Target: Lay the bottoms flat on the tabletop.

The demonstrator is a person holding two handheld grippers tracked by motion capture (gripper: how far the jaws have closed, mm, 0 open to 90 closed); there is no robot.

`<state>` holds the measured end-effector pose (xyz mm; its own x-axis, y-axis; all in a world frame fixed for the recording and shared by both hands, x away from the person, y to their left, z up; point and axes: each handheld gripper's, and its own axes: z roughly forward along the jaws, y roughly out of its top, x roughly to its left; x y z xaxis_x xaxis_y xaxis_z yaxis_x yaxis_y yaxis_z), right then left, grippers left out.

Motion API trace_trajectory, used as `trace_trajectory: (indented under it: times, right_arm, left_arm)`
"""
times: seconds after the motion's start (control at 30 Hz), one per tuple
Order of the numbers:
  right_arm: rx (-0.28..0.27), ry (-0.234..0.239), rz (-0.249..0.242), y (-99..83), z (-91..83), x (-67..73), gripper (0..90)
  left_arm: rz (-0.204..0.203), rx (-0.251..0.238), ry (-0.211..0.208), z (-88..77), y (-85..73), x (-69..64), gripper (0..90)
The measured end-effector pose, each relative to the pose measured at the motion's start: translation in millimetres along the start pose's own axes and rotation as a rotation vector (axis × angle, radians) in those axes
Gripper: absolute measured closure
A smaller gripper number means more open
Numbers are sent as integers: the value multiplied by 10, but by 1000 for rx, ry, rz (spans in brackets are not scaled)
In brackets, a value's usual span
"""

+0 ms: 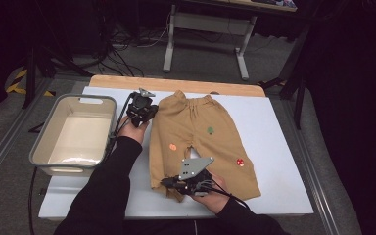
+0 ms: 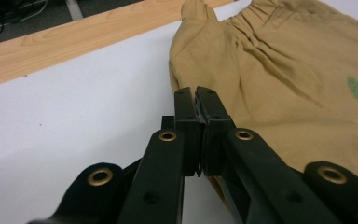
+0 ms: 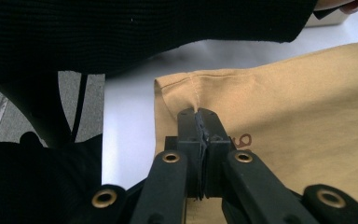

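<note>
Item: tan trousers [image 1: 200,142], flat on white surface [image 1: 274,132] beside grey bin [image 1: 73,132]. Left gripper [image 1: 138,119] pinched on waist-side edge; right gripper [image 1: 175,184] pinched on leg hem. Fold not yet made; binning remains, likely.

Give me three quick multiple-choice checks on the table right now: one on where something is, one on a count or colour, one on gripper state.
1. Where is the bin relative to the trousers?
A. left of them
B. right of them
C. on top of them

2. How many small coloured patches show on the trousers in the high view?
A. one
B. three
C. five

3. How do the jaws of the left gripper stand?
A. wide open
B. shut
C. half open on the bin rim

Answers:
1 A, the bin sits at the table's left edge, apart from the trousers.
2 B, one green, one orange, one red and white.
3 B, the pads meet at the trousers' edge.
</note>
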<state>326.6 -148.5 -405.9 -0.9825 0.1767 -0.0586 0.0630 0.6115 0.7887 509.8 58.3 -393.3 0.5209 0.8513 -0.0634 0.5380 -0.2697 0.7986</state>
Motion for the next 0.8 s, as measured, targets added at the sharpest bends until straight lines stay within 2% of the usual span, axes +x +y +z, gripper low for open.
trace_trajectory:
  times: [0.1,0.27,0.37,0.47,0.5,0.63,0.8]
  right_arm:
    - [-2,-6,-19,19,-21,9,894]
    - [-21,-20,-9,-12,-169,3,894]
    - [-37,-40,-4,-63,-307,0,893]
    - [-45,-70,7,-137,-463,7,893]
    - [-49,-78,13,-165,-517,4,893]
    - [-67,-118,44,-297,-740,-3,893]
    - [-101,-162,110,-478,-997,-24,893]
  left_arm:
    - [-10,-18,-12,-34,19,1,881]
    - [-21,-50,-51,-55,96,-69,880]
    - [-23,-81,-83,-67,160,-157,877]
    - [0,-117,-99,-55,216,-279,876]
    - [11,-131,-103,-48,233,-313,876]
    - [10,-151,-132,-6,302,-455,875]
    - [18,-182,-158,50,363,-594,875]
